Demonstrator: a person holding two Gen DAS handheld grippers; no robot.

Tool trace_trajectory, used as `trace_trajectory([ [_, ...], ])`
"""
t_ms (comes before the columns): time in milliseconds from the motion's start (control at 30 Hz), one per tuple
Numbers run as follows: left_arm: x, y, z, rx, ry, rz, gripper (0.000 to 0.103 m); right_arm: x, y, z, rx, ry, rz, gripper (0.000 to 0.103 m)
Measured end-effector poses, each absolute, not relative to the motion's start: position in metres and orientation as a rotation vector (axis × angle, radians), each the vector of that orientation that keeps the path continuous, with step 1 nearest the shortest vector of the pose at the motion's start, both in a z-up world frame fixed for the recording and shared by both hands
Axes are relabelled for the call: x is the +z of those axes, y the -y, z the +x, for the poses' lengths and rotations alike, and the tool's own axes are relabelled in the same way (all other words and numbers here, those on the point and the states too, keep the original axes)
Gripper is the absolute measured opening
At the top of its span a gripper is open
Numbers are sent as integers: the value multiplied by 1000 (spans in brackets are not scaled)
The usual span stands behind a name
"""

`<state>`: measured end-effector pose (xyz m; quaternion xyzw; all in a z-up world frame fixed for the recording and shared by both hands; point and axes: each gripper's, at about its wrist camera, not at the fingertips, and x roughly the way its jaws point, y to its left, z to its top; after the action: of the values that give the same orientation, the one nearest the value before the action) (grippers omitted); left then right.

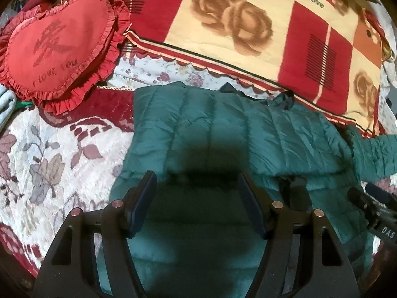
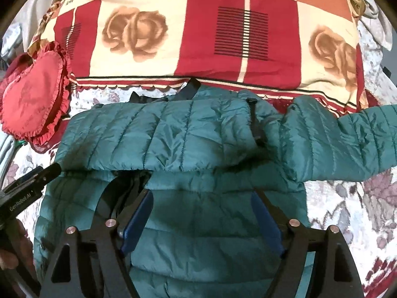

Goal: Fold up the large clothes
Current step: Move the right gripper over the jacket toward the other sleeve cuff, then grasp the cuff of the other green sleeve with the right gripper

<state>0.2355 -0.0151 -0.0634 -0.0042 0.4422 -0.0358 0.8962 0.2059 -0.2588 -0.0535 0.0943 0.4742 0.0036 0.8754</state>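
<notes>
While the teal quilted jacket (image 2: pixel 188 134) lies spread across the middle of both frames on the floral bedspread (image 1: pixel 49 154), its near part already looks doubled over, a puffy folded edge running left to right through the centre of the right wrist view, and one sleeve (image 2: pixel 347 139) trails out toward the right edge. The left gripper (image 1: pixel 196 186) hovers low over the jacket's near left portion with its jaws spread wide and nothing between them; the right gripper (image 2: pixel 201 201) sits likewise over the near centre, jaws parted and empty, close to a dark strap (image 2: pixel 131 186) poking out from under the fold. Judging from this, the step in hand is taking hold for the next fold, probably bringing the loose sleeve in over the body. To do it well, each pair of jaws should bite a full thickness of the padded shell at a seam, not the slippery top layer alone, and the two should lift together so the filling does not slide. The heart cushion (image 1: pixel 57 44) at upper left and the checked rose blanket (image 2: pixel 198 29) along the top lie just beyond the jacket, so the fold is better carried toward the near side.
</notes>
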Motion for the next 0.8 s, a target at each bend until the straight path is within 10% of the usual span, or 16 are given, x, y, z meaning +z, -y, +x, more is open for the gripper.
trace_trajectory([
  [800, -63, 45, 222, -152, -925, -21, 68, -44, 474, 165, -439, -893, 283, 80],
])
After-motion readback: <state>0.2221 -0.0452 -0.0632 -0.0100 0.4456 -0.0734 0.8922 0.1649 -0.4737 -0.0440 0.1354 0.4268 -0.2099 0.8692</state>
